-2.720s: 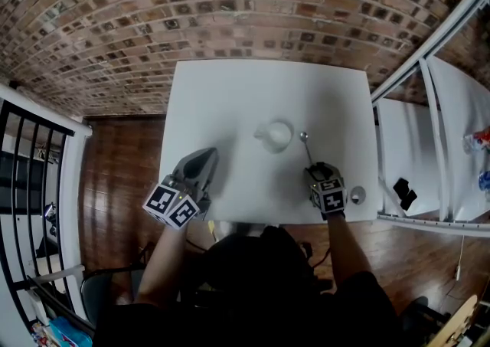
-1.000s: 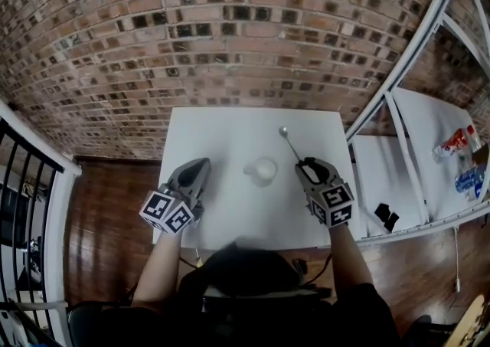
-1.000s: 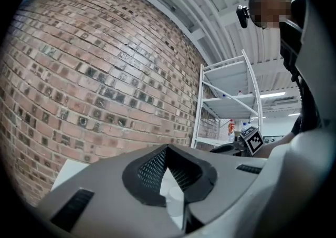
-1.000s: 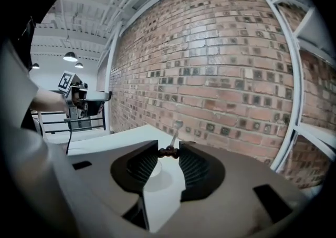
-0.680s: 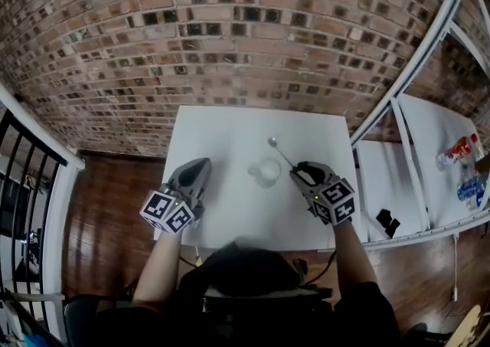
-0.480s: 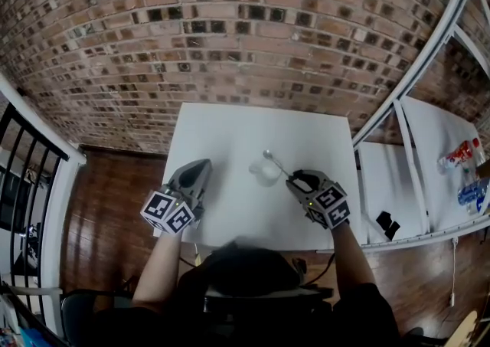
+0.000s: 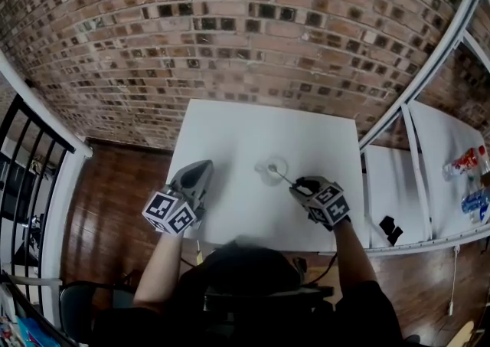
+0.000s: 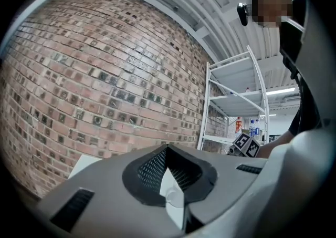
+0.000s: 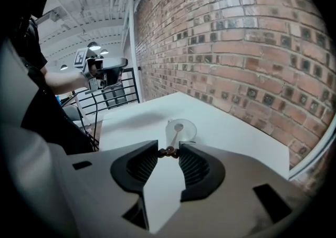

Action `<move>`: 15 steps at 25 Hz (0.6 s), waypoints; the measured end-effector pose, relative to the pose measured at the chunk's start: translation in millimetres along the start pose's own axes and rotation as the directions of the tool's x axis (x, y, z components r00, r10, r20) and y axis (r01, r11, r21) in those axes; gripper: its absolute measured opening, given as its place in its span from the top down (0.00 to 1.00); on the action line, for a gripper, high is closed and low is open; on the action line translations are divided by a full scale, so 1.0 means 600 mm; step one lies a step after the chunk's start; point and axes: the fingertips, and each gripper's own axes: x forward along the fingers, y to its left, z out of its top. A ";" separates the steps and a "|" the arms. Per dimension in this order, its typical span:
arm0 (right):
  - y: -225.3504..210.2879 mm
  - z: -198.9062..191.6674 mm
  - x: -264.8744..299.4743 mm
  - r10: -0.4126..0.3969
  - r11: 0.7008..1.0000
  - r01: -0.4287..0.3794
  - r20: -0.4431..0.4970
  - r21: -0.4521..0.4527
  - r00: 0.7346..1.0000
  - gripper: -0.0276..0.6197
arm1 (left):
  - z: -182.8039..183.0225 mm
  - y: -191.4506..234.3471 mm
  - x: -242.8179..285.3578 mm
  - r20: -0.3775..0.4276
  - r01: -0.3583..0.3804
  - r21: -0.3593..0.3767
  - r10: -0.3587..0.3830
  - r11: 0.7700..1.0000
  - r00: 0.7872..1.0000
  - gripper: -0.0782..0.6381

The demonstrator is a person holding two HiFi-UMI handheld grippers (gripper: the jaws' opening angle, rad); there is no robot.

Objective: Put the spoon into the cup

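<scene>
A clear cup [image 7: 273, 170] stands near the middle of the white table [image 7: 230, 139]. My right gripper [image 7: 299, 182] is just right of it, tilted down and shut on the beaded end of a metal spoon [image 7: 282, 176]. In the right gripper view the spoon [image 9: 174, 138] slants from the jaws down into the cup [image 9: 185, 130], with its bowl inside the rim. My left gripper [image 7: 201, 167] hovers over the table's left edge, shut and with nothing in it. The left gripper view shows its jaws [image 8: 167, 147] meeting at the tips.
The brick wall [image 7: 230, 24] runs behind the table. A white metal shelf rack [image 7: 417, 154] stands to the right, with bottles [image 7: 468, 160] and a small black object [image 7: 389, 227] on it. A black railing [image 7: 23, 184] lies at the left, over a wooden floor.
My right gripper has come down and to the left with the spoon, tipping its bowl from above the table into the cup. The left gripper has barely moved.
</scene>
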 end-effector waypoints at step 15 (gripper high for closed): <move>-0.021 0.013 0.061 0.093 0.994 -0.083 -0.173 0.064 0.981 0.75 | 0.005 0.019 -0.009 0.010 -0.058 0.012 0.058 0.998 0.998 0.89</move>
